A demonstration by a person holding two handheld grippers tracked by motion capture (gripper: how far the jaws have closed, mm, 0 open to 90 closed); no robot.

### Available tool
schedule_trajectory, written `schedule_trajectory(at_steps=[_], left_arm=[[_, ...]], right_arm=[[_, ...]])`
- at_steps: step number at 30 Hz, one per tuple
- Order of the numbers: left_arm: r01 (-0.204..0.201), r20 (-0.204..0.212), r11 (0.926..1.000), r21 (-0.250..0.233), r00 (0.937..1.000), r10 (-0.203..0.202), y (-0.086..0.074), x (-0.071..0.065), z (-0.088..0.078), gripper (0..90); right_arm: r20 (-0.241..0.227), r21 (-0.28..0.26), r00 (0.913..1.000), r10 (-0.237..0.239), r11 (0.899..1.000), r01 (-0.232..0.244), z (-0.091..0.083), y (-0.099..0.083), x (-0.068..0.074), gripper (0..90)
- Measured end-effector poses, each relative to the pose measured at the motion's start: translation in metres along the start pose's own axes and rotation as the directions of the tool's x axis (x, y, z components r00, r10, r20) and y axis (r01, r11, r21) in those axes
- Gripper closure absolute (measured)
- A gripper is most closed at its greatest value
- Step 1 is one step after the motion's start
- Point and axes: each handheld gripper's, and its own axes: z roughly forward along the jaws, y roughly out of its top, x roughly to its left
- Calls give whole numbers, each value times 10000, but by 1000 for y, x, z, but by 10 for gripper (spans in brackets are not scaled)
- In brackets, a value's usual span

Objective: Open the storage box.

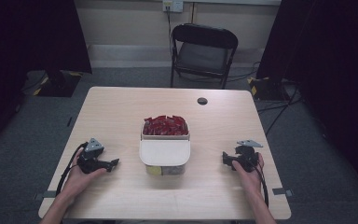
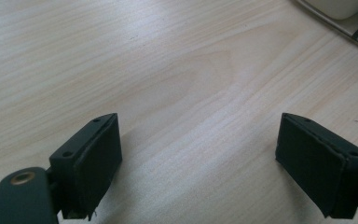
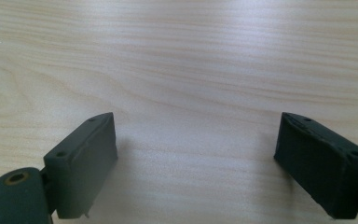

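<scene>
Box (image 1: 164, 154) sits mid-table (image 1: 121, 107), between the two hands and well apart from both. It's a clear plastic tub w/ a white lid (image 1: 164, 152) that looks slid toward the near side, so the far part is uncovered and red packets (image 1: 165, 125) heap up out of it. Something yellowish shows thru the near wall; can't tell what.

Left gripper (image 1: 113, 163) rests near the left edge, jaws spread wide, nothing btwn them, tips pointing right toward the box. Left gripper view: bare wood under the jaws, box corner (image 2: 349, 18) at top right. Right gripper (image 1: 225, 157) near the right edge, likewise released and empty, tips pointing left.

Handling, my guess: tub is stiff but thin-walled and smooth, prob slippery on a pinch. Lid is light and loose, so it'll shift if bumped. Packets are soft, crinkly, light; easy to spill off the heap. Best hold: lid by its near rim, or a side wall of the tub. Pinch a single packet by a corner.
</scene>
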Motion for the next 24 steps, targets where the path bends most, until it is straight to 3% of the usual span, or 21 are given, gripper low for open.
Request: schedule_trajectory(at_steps=[15,24], left_arm=[[-2,-8,10000,-4,10000,2,0,0,0,138],[16,-30,10000,0,10000,-16,0,0,0,139]], right_arm=[[-94,131,10000,0,9999,1,-2,2,0,145],[-586,-62,9983,-23,10000,19,-11,5,5,148]])
